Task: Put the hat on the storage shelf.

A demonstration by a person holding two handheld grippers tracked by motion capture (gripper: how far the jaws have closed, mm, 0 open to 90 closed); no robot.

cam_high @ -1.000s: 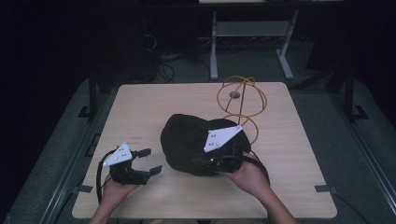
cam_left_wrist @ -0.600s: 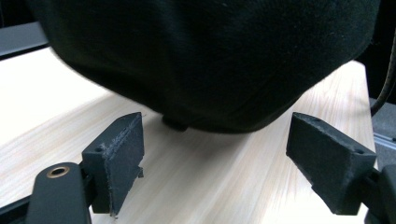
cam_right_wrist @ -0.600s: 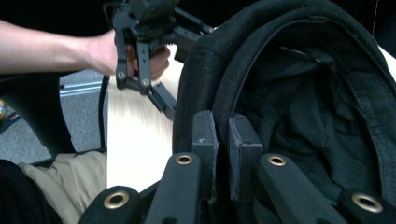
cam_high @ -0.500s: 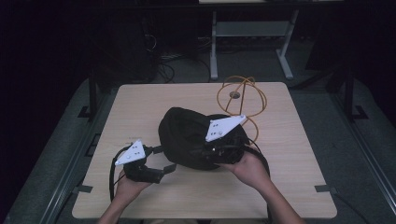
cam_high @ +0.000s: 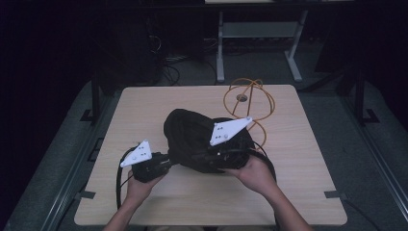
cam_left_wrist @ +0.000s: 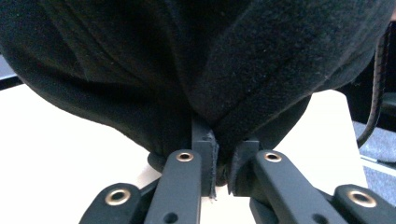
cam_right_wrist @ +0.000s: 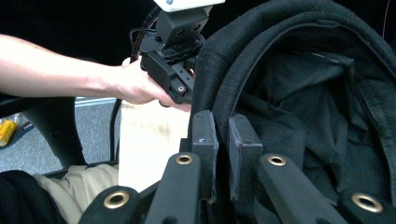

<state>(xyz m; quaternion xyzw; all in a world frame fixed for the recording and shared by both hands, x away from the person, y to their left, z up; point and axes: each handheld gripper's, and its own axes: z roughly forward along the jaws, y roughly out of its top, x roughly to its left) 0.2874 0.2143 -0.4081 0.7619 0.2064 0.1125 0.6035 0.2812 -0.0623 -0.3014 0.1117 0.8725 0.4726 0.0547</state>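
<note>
A black fabric hat (cam_high: 192,137) sits on the middle of the wooden table (cam_high: 144,110), held from both sides. My left gripper (cam_high: 168,161) is at the hat's left lower edge. Its jaws have just been closing, and in the left gripper view they (cam_left_wrist: 223,154) pinch a fold of the black cloth (cam_left_wrist: 210,70). My right gripper (cam_high: 204,156) comes in from the right; its pads (cam_right_wrist: 222,135) are shut on the hat's rim, with the lining (cam_right_wrist: 303,107) showing inside. The left gripper (cam_right_wrist: 180,86) and its hand also appear in the right gripper view, beyond the rim.
An orange wire stand (cam_high: 248,103) rises just behind and to the right of the hat. Bare tabletop lies to the left and along the front edge. Beyond the table are a dark floor and a metal frame (cam_high: 260,33).
My left gripper has moved right to the hat and its jaws, open a second ago, have closed on the hat's edge. The right gripper has kept its hold and place.
</note>
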